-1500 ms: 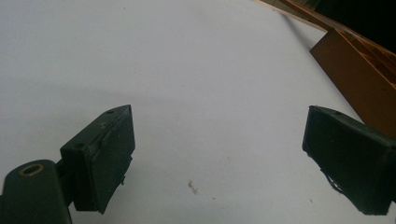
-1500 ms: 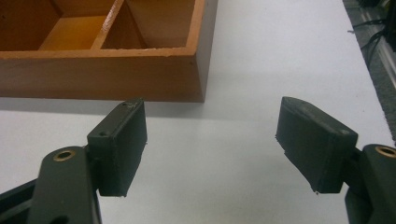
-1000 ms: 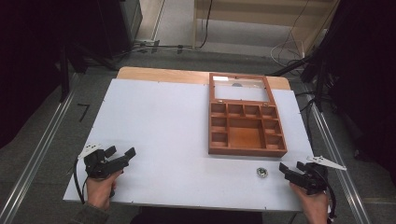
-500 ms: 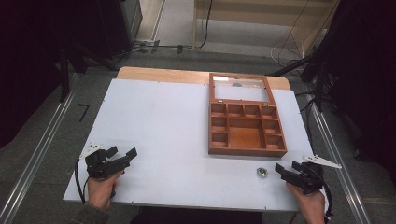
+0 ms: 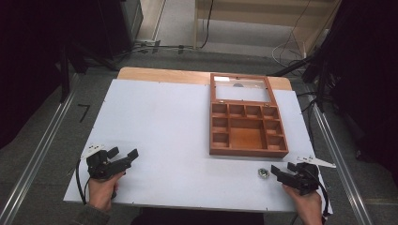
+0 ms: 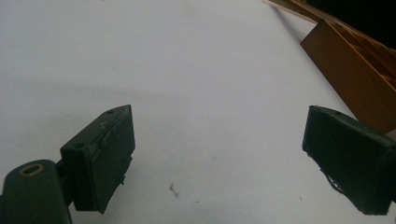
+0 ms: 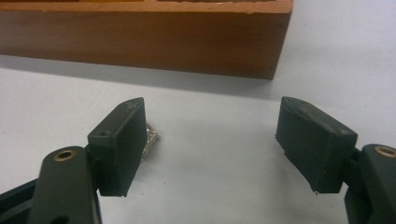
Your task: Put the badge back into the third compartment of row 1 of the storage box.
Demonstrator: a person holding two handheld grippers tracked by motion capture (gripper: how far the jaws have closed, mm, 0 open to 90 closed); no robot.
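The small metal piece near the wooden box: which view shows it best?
The high view: the small metal piece lies whole on the white table, just before the wooden box. In the right gripper view it peeks from behind a jaw. The left gripper view gives the box's side.

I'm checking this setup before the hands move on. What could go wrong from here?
The small metal piece lies beside the open right gripper, partly behind one jaw in the right gripper view, so closing now would likely miss or nudge it. It is small and flat on the table, so it may slip from a grip. The wooden box sits close ahead; a forward push could bump it.
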